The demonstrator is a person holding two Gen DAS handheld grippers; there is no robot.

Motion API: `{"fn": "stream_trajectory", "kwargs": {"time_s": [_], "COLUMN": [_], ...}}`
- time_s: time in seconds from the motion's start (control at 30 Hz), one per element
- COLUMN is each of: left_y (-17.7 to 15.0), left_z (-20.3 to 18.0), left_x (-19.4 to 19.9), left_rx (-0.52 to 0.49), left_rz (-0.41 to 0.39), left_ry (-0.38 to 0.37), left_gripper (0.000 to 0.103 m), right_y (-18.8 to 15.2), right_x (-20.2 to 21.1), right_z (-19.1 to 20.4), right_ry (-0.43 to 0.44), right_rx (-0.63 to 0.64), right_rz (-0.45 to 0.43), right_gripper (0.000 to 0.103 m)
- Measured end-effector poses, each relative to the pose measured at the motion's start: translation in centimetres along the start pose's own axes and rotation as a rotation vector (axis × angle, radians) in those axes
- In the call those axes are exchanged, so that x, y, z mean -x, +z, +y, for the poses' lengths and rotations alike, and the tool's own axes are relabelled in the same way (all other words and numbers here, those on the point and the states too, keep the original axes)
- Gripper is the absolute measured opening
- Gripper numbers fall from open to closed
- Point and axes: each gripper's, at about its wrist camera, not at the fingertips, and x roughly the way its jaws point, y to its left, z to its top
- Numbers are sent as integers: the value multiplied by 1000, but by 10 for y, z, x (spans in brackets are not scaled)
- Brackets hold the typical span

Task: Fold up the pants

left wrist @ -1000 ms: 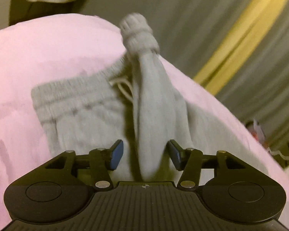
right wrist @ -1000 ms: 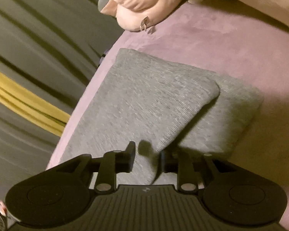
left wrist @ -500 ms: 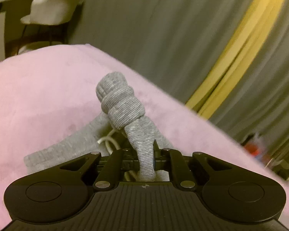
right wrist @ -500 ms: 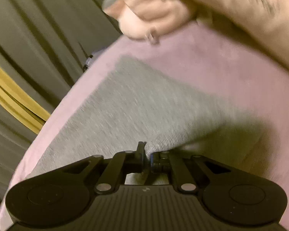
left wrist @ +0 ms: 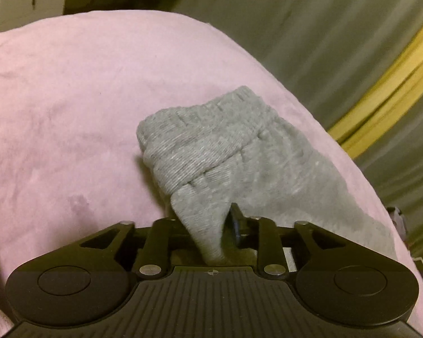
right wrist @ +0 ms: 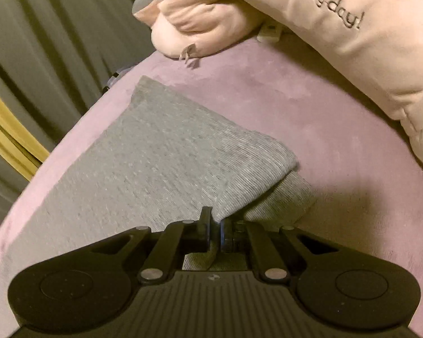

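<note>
Grey pants [right wrist: 160, 163] lie folded on a pink bed [left wrist: 70, 112]. The right claw [right wrist: 215, 229] pinches a fold corner. The left claw [left wrist: 208, 225], its jaws just reopening, has cloth between them; its left finger is hidden. A cream pillow [right wrist: 352, 42] is cut off; curtains [left wrist: 310, 28] hang behind.

Pink bedcover [left wrist: 98, 90] underlies all; grey curtain [left wrist: 310, 28] with yellow stripe [left wrist: 386, 84] at 2 o'clock, cream pillow [right wrist: 352, 42] with embroidered lettering at 1 o'clock, plush toy [right wrist: 197, 22] at 12.
</note>
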Motion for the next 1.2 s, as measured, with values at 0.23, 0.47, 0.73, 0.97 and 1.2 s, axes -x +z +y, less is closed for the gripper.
{"fn": "stream_trajectory", "kwargs": {"time_s": [0.23, 0.47, 0.73, 0.97, 1.2], "left_y": [8, -26, -119, -165, -175], "left_z": [-16, -66, -152, -189, -198], "left_x": [33, 60, -5, -17, -36], "left_rx": [-20, -207, -187, -503, -582], "left_rz": [-185, -217, 154, 83, 95], "left_ry": [209, 155, -80, 71, 129], "left_gripper": [89, 96, 97, 102, 103], "right_y": [13, 16, -29, -20, -14], "right_x": [23, 56, -8, -4, -9], "right_z": [-1, 29, 70, 50, 31], "right_ry": [-244, -44, 192, 68, 142], "right_rx": [43, 57, 134, 226, 107], "right_rz": [-99, -260, 137, 133, 110], "right_gripper": [53, 54, 29, 26, 27]}}
